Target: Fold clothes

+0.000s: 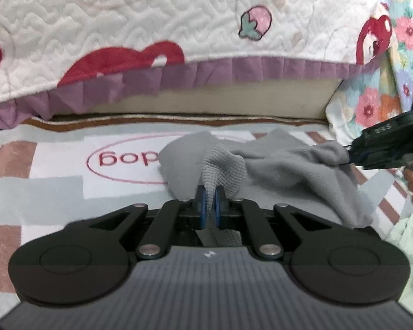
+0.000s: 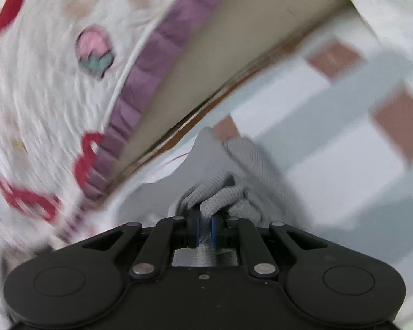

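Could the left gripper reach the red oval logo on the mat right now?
Probably not freely. The left gripper is shut on the grey cloth, which the right gripper also pinches. The logo lies close ahead to the left, its right end under the cloth, so the cloth would drag along.

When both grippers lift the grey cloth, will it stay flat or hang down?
The grey cloth will likely sag between the left gripper and right gripper: it already bunches and drapes. It looks thin and probably light. Its waffle knit probably resists slipping.
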Available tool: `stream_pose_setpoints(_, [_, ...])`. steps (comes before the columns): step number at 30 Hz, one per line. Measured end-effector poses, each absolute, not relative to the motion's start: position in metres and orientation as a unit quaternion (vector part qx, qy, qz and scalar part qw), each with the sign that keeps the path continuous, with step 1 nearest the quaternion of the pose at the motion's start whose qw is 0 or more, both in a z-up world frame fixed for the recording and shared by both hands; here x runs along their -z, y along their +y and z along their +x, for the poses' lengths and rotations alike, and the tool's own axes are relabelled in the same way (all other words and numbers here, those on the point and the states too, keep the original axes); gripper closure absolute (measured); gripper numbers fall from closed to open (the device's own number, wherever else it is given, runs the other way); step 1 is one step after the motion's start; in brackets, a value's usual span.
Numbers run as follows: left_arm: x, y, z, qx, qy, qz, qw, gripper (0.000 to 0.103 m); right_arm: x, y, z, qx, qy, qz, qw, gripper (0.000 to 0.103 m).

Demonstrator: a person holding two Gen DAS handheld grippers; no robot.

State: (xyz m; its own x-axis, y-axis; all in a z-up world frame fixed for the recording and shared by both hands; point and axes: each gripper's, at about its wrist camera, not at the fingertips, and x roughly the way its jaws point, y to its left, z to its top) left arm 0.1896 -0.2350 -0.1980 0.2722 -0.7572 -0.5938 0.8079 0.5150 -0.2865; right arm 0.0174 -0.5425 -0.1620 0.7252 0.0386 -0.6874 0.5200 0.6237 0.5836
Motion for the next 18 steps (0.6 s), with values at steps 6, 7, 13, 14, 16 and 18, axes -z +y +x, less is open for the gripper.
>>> stream_pose_setpoints(6, [0.202, -0.232, 0.202, 0.480, 0.371, 0.009, 0.795, 0.097, 0.164, -0.545, 0.028, 0.119, 0.332, 0.392, 0.850, 0.093])
stream_pose_setpoints(7, [0.204, -0.232, 0.204, 0.478, 0.381, 0.004, 0.791, 0.097, 0.165, -0.546, 0.030, 0.118, 0.337, 0.390, 0.849, 0.093])
stream_pose_setpoints(13, [0.211, -0.234, 0.208, 0.469, 0.403, -0.003, 0.786, 0.097, 0.159, -0.556, 0.027, 0.090, 0.324, 0.439, 0.834, 0.089])
stream_pose_setpoints(14, [0.211, -0.234, 0.207, 0.469, 0.403, -0.002, 0.786, 0.097, 0.155, -0.554, 0.024, 0.087, 0.323, 0.445, 0.831, 0.088])
stream_pose_setpoints(16, [0.211, -0.234, 0.207, 0.469, 0.404, -0.006, 0.785, 0.097, 0.137, -0.540, 0.013, 0.096, 0.317, 0.438, 0.836, 0.086])
stream_pose_setpoints(18, [0.212, -0.234, 0.209, 0.471, 0.405, -0.007, 0.784, 0.097, 0.117, -0.522, -0.005, 0.117, 0.301, 0.408, 0.854, 0.075])
